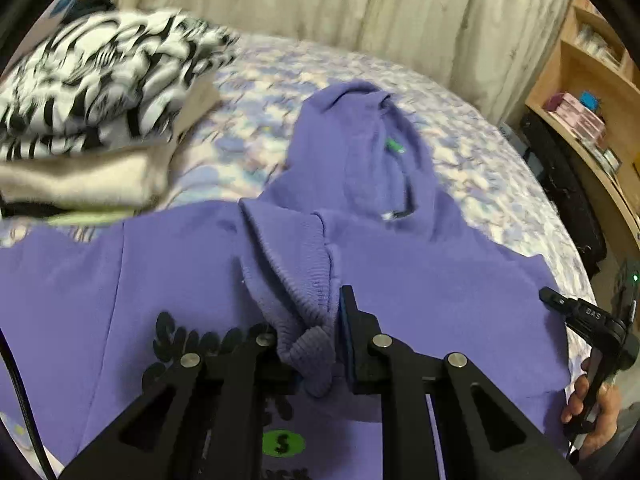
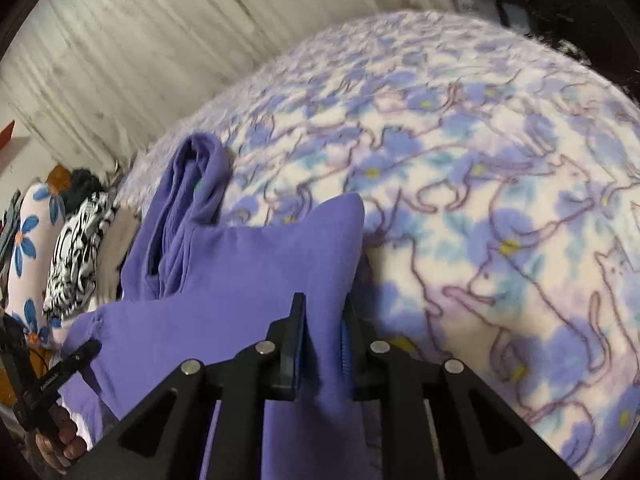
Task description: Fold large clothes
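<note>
A purple hoodie (image 1: 420,280) lies spread on the bed, its hood (image 1: 352,140) pointing to the far side and a black and green print near me. My left gripper (image 1: 308,320) is shut on the ribbed cuff (image 1: 296,280) of a sleeve that is folded across the chest. In the right wrist view my right gripper (image 2: 323,304) is shut on a fold of the hoodie's side (image 2: 248,264), at the fabric's right edge. The right gripper (image 1: 580,312) also shows at the hoodie's right border in the left wrist view, held by a hand (image 1: 596,412).
The hoodie rests on a fleece blanket (image 2: 480,200) printed with blue flowers and cats. A stack of folded clothes, black-and-white on top (image 1: 100,80) and beige below (image 1: 80,184), sits at the far left. A wooden shelf (image 1: 592,92) stands to the right, a pale curtain (image 1: 320,8) behind.
</note>
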`<state>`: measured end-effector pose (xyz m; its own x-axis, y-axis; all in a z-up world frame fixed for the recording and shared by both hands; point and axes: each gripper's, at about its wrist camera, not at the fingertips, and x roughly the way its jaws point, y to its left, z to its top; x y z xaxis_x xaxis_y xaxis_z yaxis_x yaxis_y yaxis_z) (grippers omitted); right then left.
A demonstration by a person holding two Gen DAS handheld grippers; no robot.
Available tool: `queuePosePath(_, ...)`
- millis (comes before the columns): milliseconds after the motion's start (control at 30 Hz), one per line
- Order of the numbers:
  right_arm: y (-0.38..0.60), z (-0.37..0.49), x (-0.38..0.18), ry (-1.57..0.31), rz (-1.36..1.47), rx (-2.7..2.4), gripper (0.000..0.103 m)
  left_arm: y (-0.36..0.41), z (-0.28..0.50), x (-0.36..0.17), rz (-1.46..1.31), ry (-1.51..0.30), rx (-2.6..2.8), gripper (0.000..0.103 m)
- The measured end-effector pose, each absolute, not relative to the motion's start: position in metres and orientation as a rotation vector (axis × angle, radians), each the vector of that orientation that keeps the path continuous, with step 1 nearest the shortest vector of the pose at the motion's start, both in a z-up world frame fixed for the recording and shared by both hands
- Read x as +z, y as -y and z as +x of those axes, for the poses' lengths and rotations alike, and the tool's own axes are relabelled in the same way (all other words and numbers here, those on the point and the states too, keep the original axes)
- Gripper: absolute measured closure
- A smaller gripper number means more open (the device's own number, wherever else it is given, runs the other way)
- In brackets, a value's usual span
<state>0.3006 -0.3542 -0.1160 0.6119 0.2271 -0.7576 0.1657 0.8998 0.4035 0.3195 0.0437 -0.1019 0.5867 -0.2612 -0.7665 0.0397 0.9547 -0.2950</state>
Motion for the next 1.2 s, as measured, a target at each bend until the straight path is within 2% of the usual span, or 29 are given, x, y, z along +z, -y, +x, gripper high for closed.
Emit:
queuePosePath(100,0.353,0.306,-0.135,-1.009,0.466,0.015,0.079,-0.048,0.325,-0.138,-0.26,-1.058,-0.156,0.082)
queuePosePath(200,0.359,0.296,-0.123,-1.011,0.497,0.035,0.071,-0.055,0.319,-0.137,-0.292,-1.042,-0.173,0.077)
queuePosePath(300,0.359,0.275,-0.103,-0.98,0.456,0.072,0.062,-0.067,0.311,-0.125,-0.329,-1.039,-0.148,0.059)
queuePosePath(333,0.358,0.27,-0.099,-0.979,0.451,0.081,0.056,-0.071,0.307,-0.122,-0.322,-1.024,-0.137,0.058)
queuePosePath(500,0.354,0.234,-0.102,-1.036,0.41,0.136,0.054,-0.08,0.299,-0.114,-0.305,-1.014,-0.124,0.058)
queuePosePath(567,0.345,0.227,-0.11,-1.071,0.372,0.145,0.054,-0.08,0.304,-0.12,-0.298,-1.029,-0.102,0.066)
queuePosePath(600,0.34,0.223,-0.115,-1.082,0.341,0.143,0.054,-0.079,0.307,-0.124,-0.305,-1.045,-0.1,0.077)
queuePosePath(633,0.334,0.22,-0.118,-1.087,0.309,0.141,0.054,-0.078,0.308,-0.127,-0.307,-1.055,-0.098,0.083)
queuePosePath(700,0.331,0.212,-0.118,-1.071,0.267,0.116,0.071,-0.074,0.306,-0.127,-0.285,-1.048,-0.088,0.088)
queuePosePath(767,0.335,0.206,-0.116,-1.033,0.279,0.091,0.075,-0.068,0.304,-0.127,-0.241,-1.031,-0.072,0.088)
queuePosePath(900,0.334,0.211,-0.129,-1.088,0.266,0.052,0.073,-0.067,0.302,-0.135,-0.215,-1.063,-0.057,0.087)
queuePosePath(967,0.33,0.209,-0.112,-1.078,0.227,-0.002,0.066,-0.069,0.297,-0.123,-0.213,-1.045,-0.051,0.084)
queuePosePath(1200,0.281,0.199,-0.062,-0.908,0.085,0.053,0.064,-0.055,0.272,-0.085,-0.177,-0.939,-0.135,0.081)
